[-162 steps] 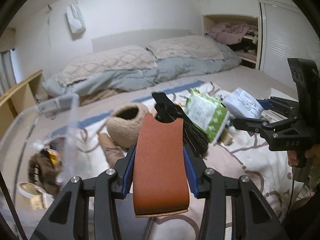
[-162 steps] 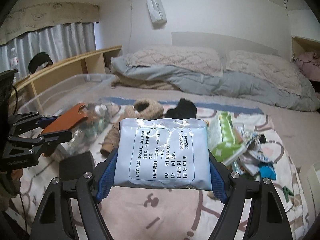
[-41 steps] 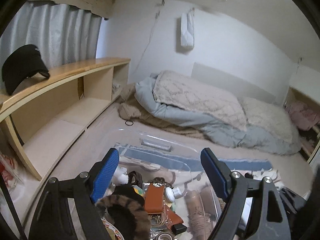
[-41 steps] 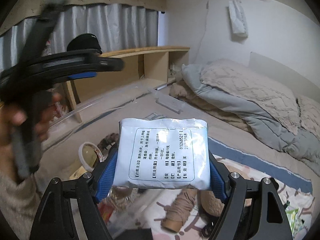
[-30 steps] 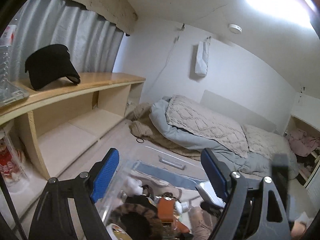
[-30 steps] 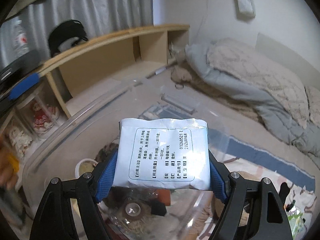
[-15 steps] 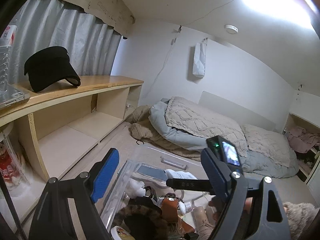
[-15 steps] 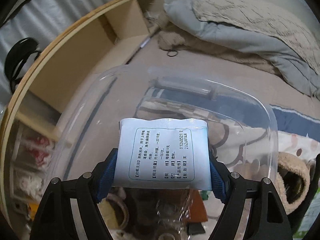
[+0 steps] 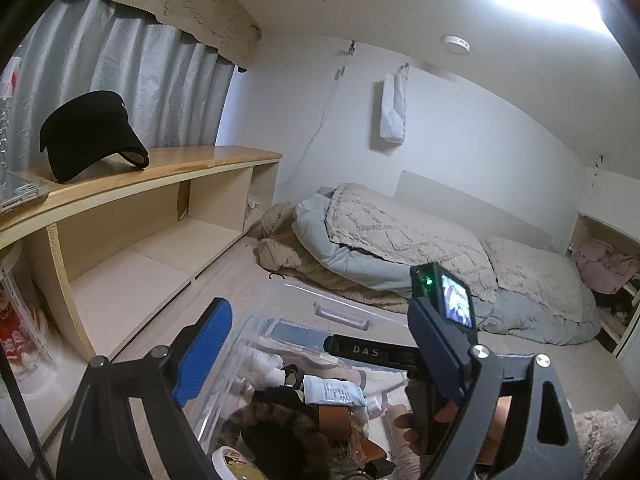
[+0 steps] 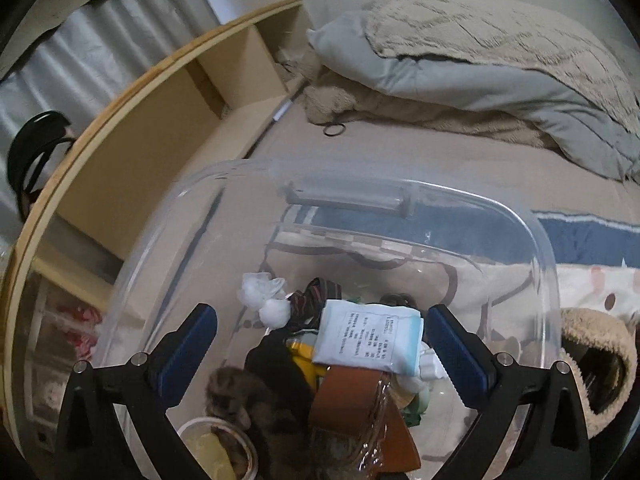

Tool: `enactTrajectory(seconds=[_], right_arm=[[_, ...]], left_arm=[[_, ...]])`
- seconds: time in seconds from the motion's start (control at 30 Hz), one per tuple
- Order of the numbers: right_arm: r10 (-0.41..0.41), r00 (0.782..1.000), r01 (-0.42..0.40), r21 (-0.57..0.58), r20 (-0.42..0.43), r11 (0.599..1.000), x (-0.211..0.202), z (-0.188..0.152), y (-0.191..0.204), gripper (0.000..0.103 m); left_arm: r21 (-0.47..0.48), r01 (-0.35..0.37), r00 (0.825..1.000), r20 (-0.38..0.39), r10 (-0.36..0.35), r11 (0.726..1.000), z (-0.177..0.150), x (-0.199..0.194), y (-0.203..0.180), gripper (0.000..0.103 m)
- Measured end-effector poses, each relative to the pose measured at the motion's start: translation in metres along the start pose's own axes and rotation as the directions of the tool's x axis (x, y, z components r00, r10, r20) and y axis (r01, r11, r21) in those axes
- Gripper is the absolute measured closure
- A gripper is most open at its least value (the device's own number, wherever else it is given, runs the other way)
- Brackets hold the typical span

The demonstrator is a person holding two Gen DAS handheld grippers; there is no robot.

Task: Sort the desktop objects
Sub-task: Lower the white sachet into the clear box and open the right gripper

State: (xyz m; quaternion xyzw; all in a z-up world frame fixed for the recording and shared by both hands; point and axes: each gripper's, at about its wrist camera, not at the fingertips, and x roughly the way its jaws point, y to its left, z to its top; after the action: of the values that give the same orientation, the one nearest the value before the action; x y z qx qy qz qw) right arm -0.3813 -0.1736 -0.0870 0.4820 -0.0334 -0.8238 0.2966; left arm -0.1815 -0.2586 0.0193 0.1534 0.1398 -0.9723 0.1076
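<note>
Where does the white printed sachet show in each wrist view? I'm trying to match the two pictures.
Left wrist: the white printed sachet lies low and centre, on the pile in the clear plastic bin.
Right wrist: the sachet sits just below centre, between the open jaws, touching neither.
Shared landmark: the brown leather piece directly under it.

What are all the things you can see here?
clear bin: one, see-through, on the bed
packet: one, pale blue, on top of the pile in the bin
leather case: one, brown, in the bin under the packet
cotton balls: white, in the bin
cap: one, black, on the wooden shelf
pillows: two, beige, on the bed
left hand-held gripper: open, empty
right hand-held gripper: just opened, above the packet
</note>
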Motion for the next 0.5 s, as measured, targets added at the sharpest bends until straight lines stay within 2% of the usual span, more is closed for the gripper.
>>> enactTrajectory(seconds=[0.23,0.37,0.5], right_arm=[[0.062,0.997,-0.057,-0.095,0.050,0.994,-0.031,-0.011,0.012,0.000],[0.031,0.993,-0.009,-0.183,0.118,0.983,-0.049,-0.018,0.017,0.000],[0.040,0.985,0.001,-0.240,0.165,0.971,-0.068,-0.029,0.015,0.000]], left_arm=[[0.007,0.002,1.000,-0.007,-0.002,1.000,0.000,-0.006,-0.005,0.013],[0.016,-0.008,1.000,-0.001,0.008,1.000,0.001,-0.011,-0.008,0.013],[0.021,-0.008,1.000,-0.006,0.008,1.000,0.001,-0.017,-0.010,0.013]])
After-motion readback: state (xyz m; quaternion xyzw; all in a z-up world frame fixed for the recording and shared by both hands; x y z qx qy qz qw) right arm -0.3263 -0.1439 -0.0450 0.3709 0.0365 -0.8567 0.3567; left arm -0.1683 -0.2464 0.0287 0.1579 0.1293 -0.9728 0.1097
